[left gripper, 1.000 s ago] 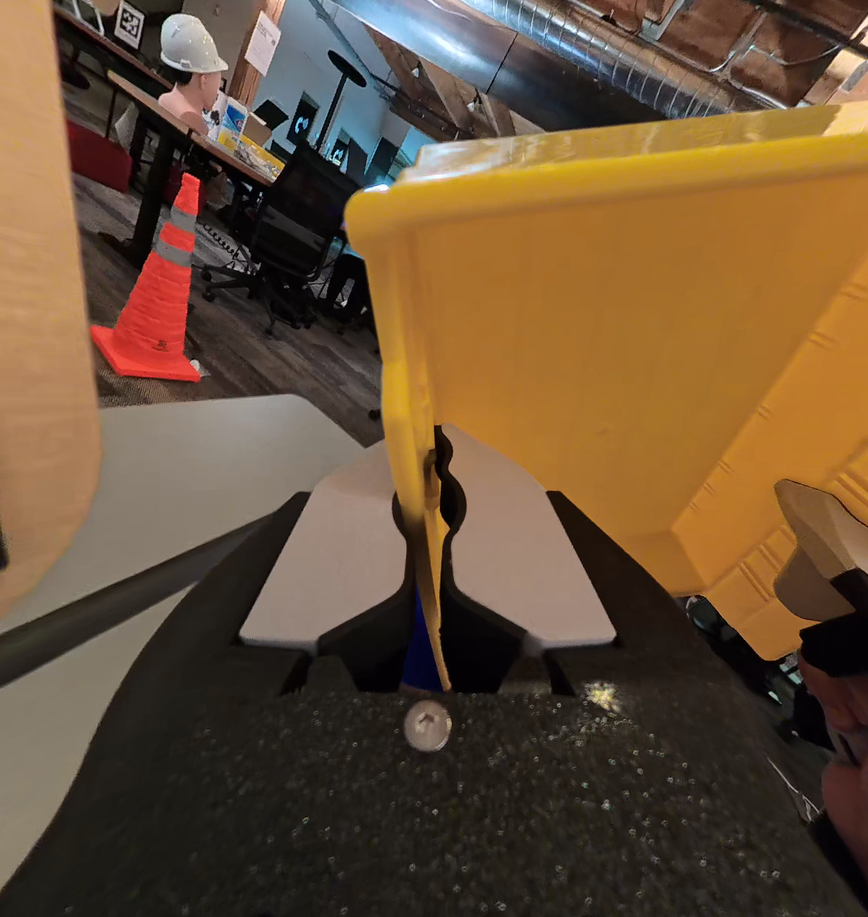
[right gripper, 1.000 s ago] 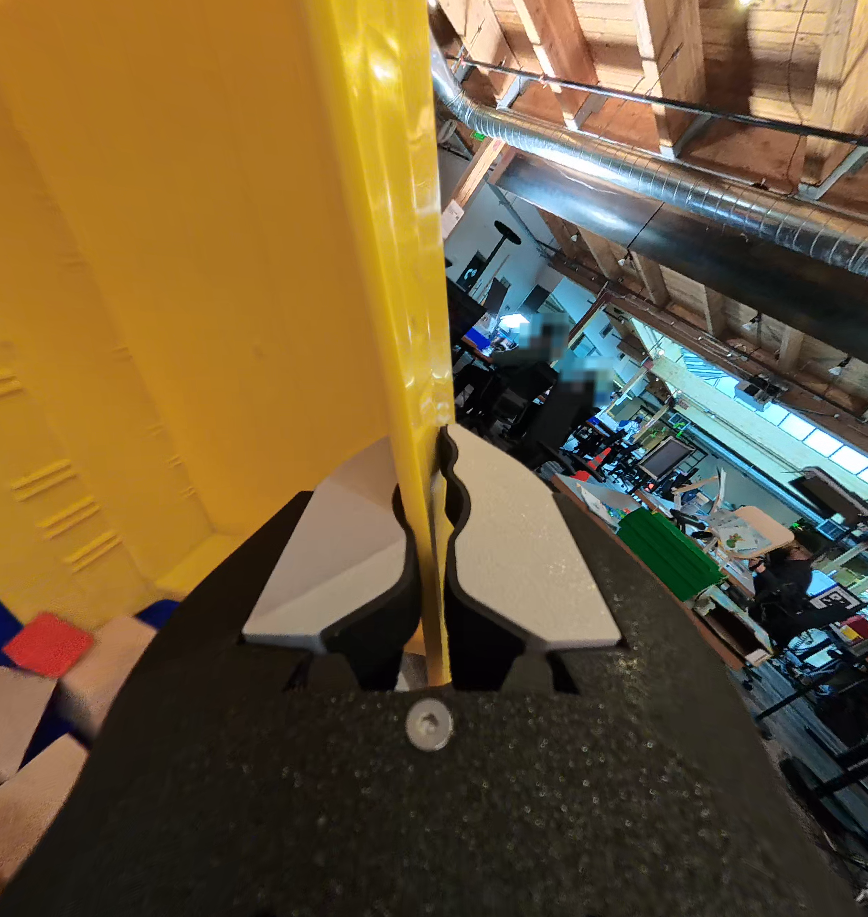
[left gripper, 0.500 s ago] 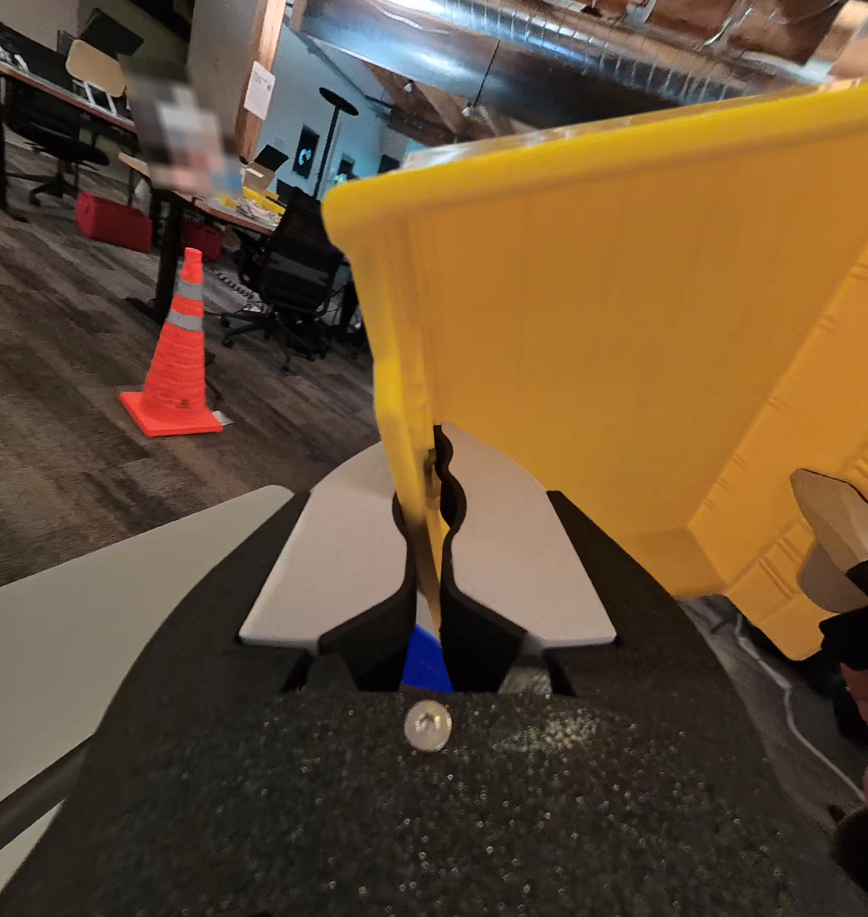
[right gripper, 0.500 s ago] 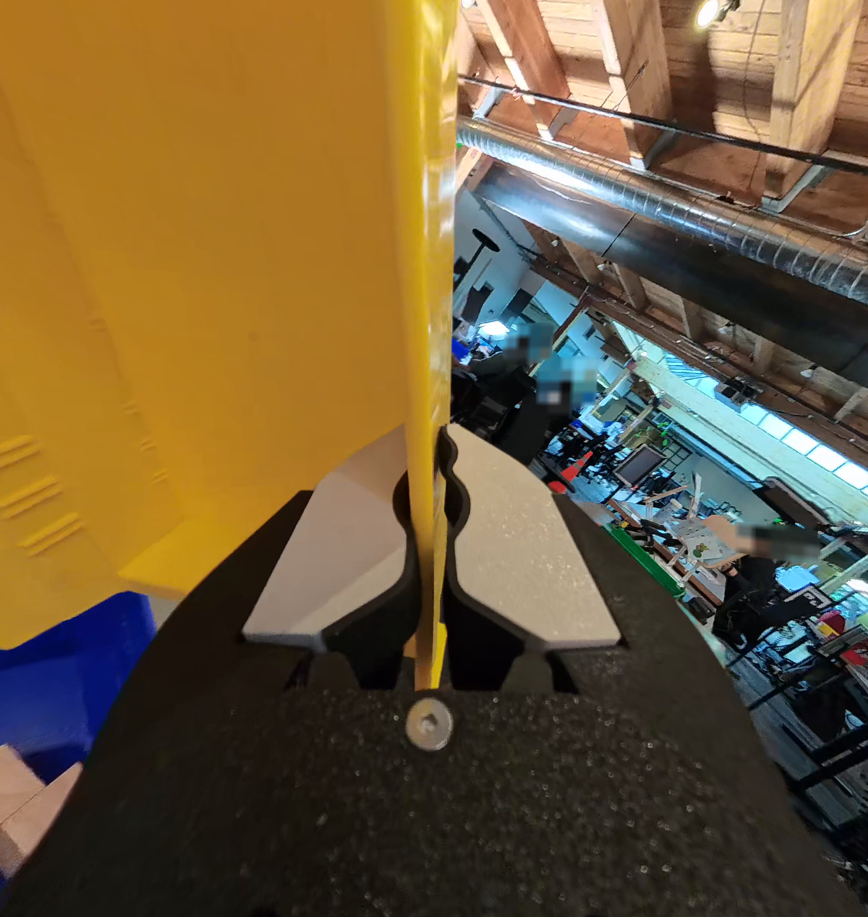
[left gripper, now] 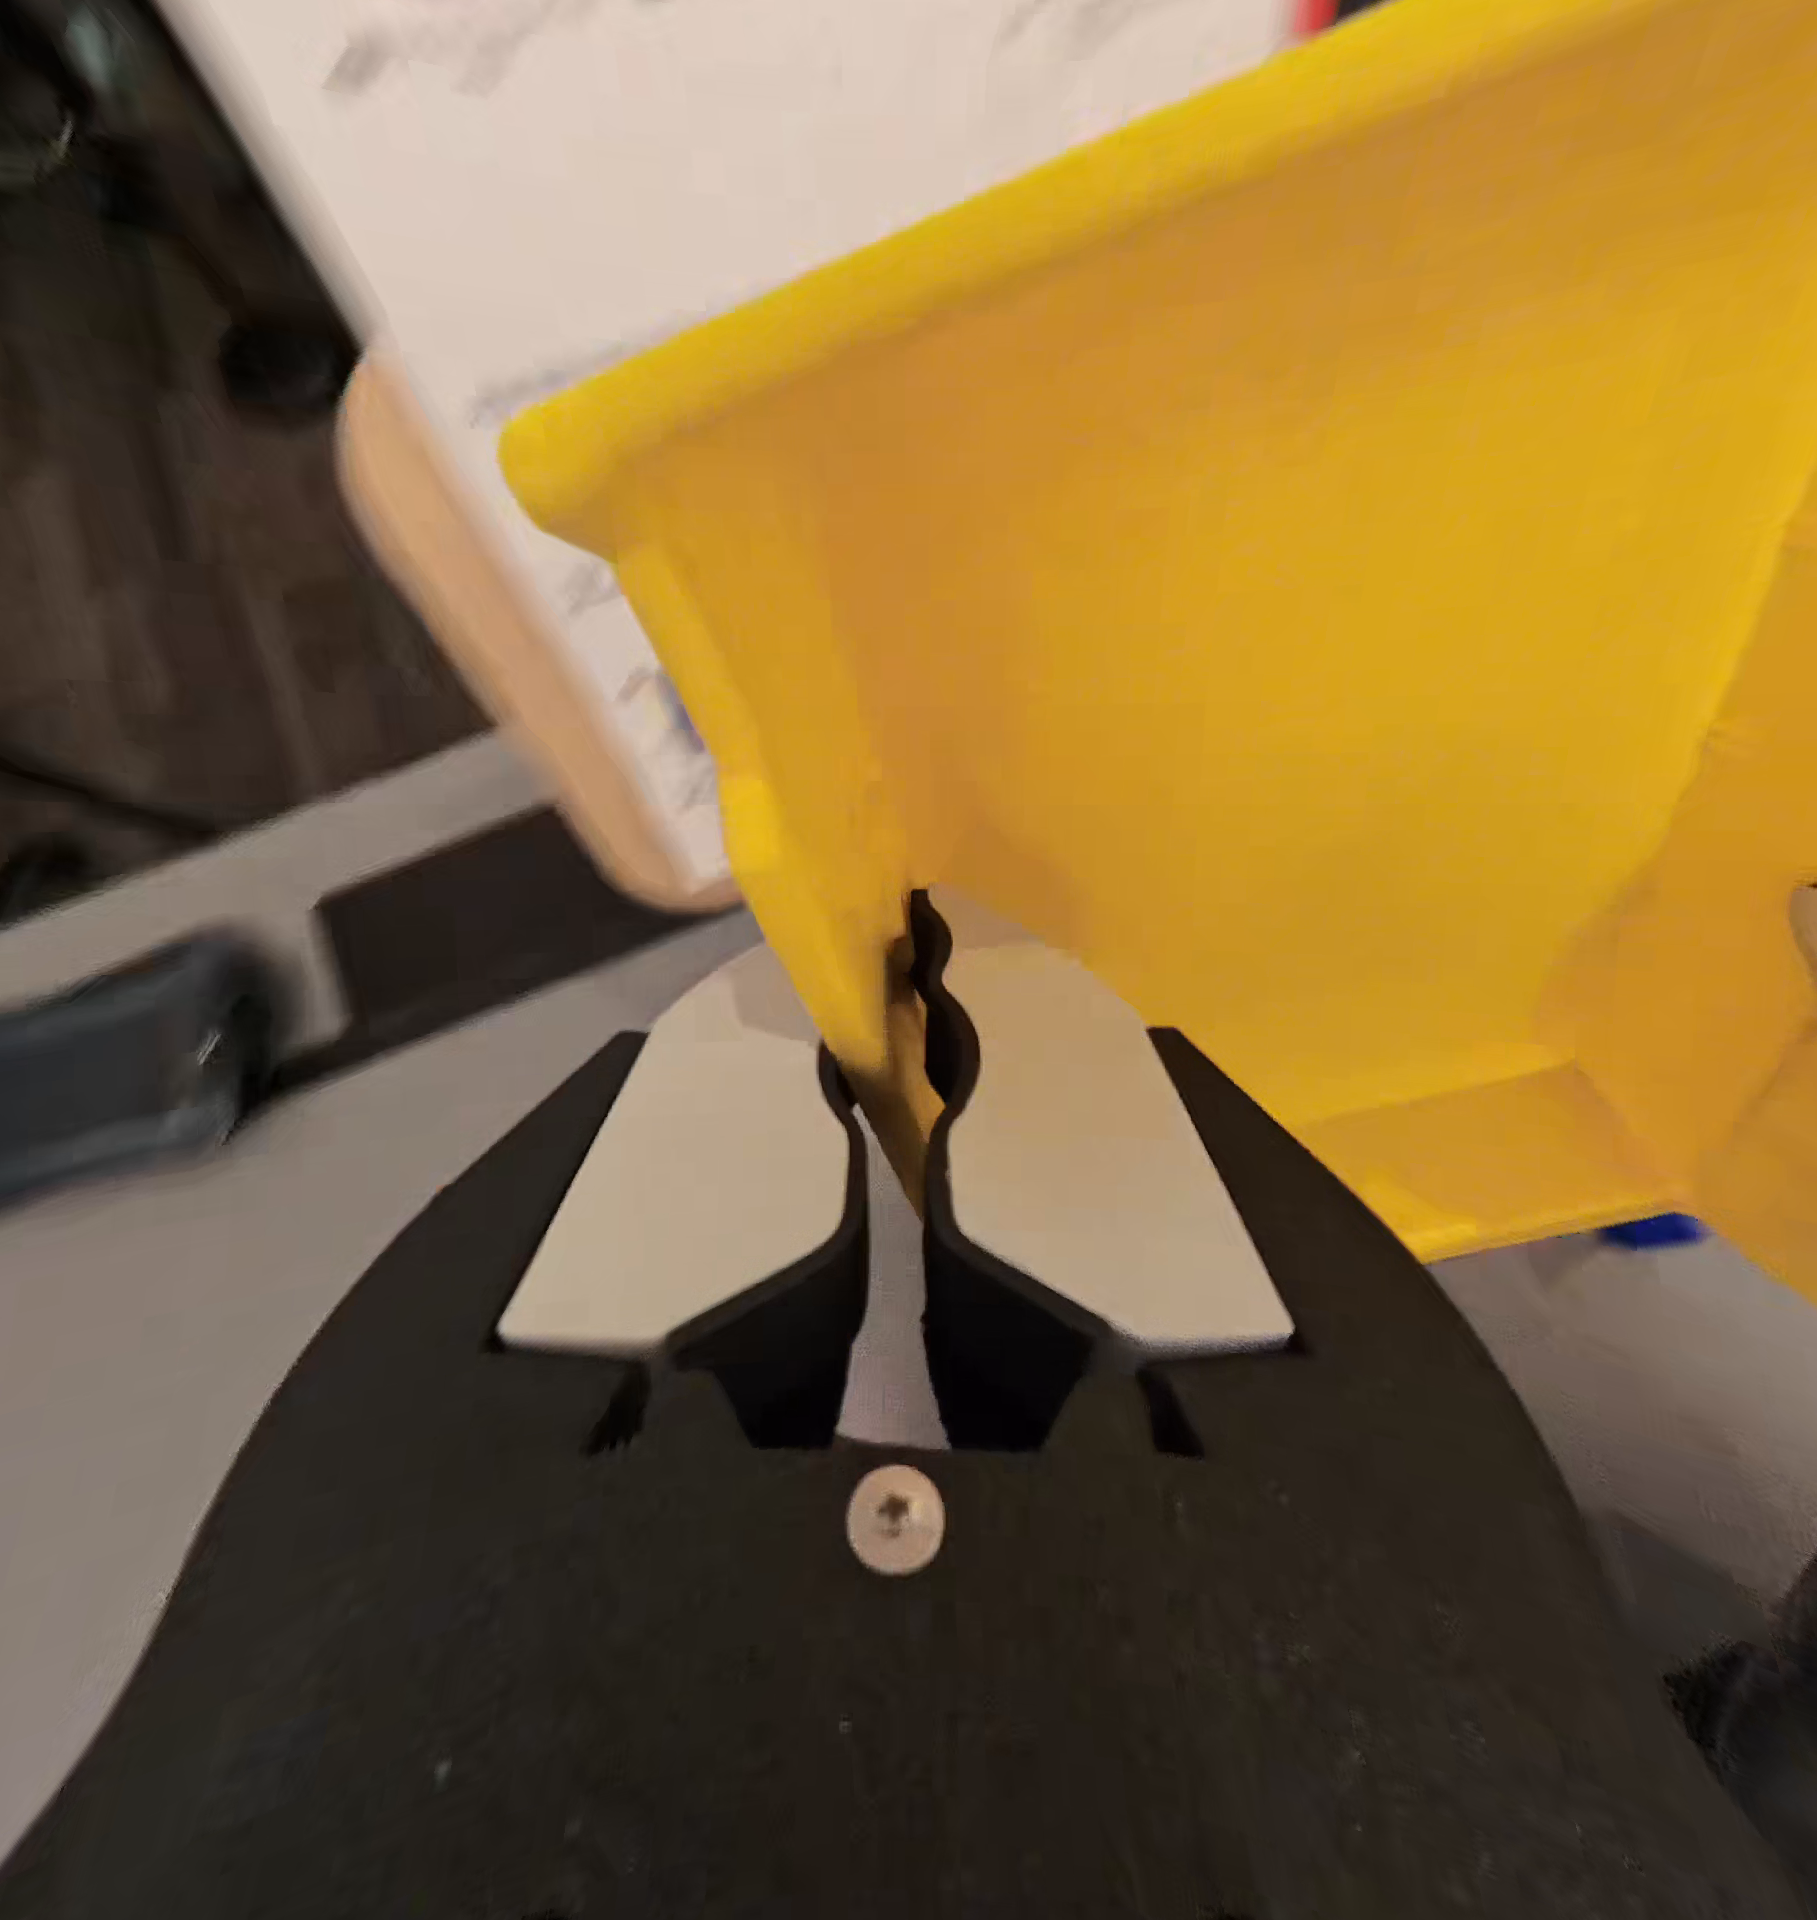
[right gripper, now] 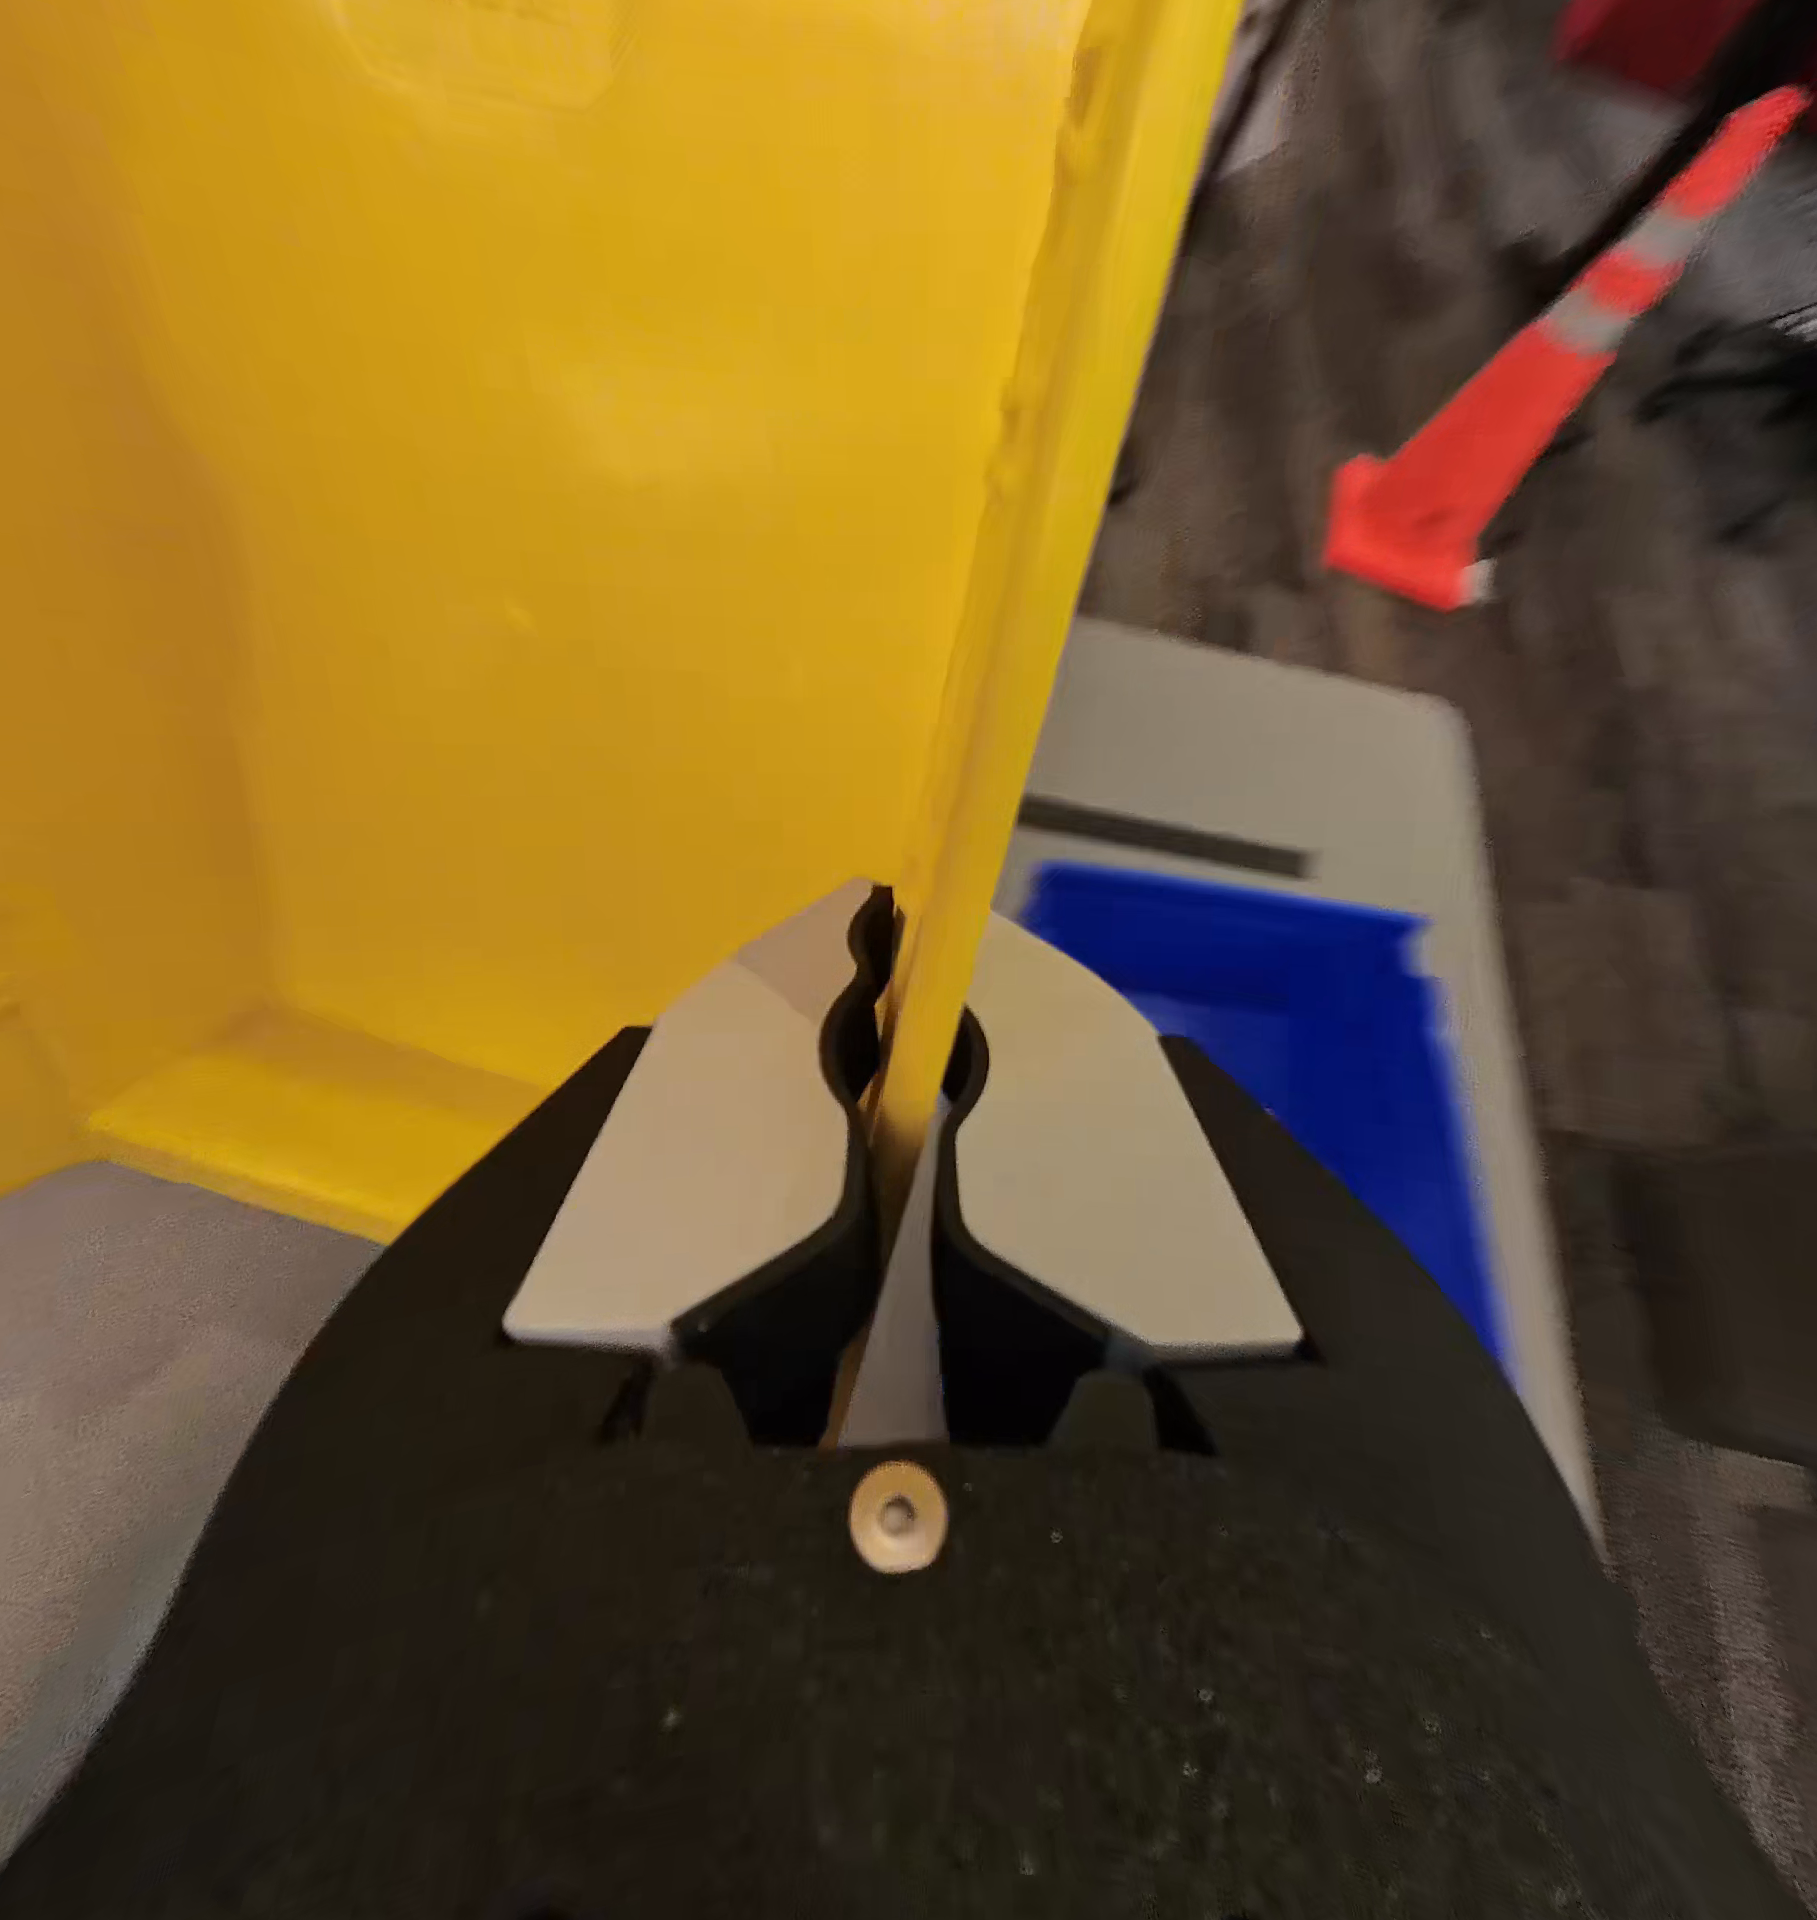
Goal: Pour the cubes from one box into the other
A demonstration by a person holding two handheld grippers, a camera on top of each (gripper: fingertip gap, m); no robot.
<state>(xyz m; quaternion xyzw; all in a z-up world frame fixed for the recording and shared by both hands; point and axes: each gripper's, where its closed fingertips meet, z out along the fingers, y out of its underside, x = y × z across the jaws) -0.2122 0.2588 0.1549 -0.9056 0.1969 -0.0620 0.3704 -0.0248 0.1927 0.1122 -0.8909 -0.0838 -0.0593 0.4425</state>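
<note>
Now both tools are clamped tight on the yellow box (left gripper: 1247, 675): the left tool (left gripper: 909, 997) pinches one side wall, the right tool (right gripper: 909, 997) pinches the opposite wall, box tilted above the grey counter (right gripper: 1278, 748). At two o'clock in the right wrist view sits the blue box (right gripper: 1299, 1018); an orange cone (right gripper: 1569, 343) stands on the floor beyond.

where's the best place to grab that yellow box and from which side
Judging by the present hold, by its thin side walls: the left gripper and right gripper each pinch an opposite wall of the yellow box edge-on, one finger inside, one outside. The flat, slim walls suit the narrow jaws.
</note>
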